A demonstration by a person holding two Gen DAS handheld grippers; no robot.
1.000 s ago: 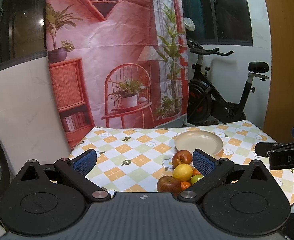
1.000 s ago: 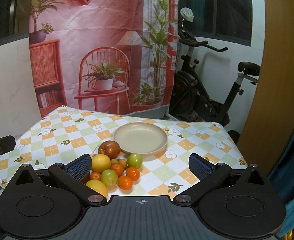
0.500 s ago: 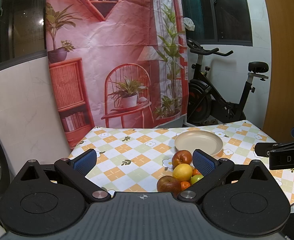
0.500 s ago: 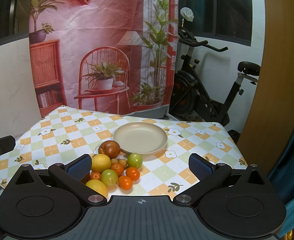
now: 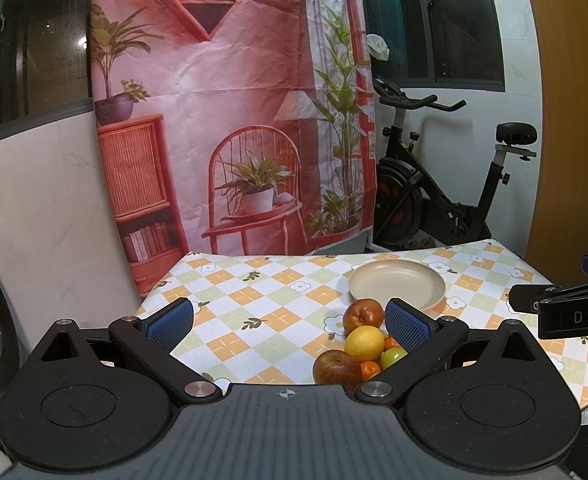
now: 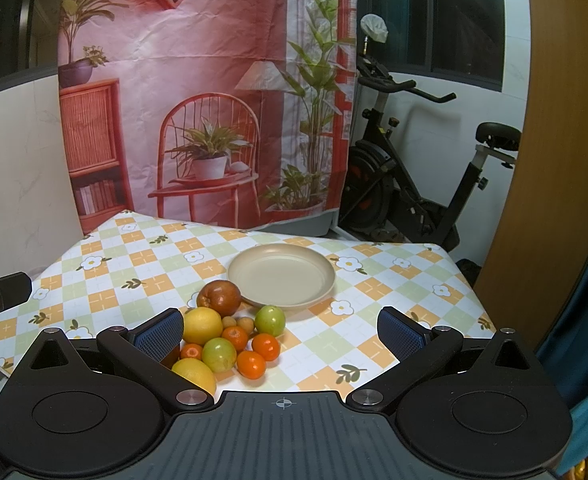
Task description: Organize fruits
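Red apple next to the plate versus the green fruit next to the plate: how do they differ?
The red apple is dark red-brown; the green fruit is pale green. The red apple looks larger than the green fruit. The red apple sits at the beige plate's left front edge, the green fruit at its near rim. Both are round, lie on the tablecloth, and neither is on the plate.

A home room: exercise bike (image 6: 422, 168) at right, printed backdrop cloth (image 6: 198, 92) hung at centre-left, dining table in checked floral tablecloth (image 6: 142, 264) at the bottom
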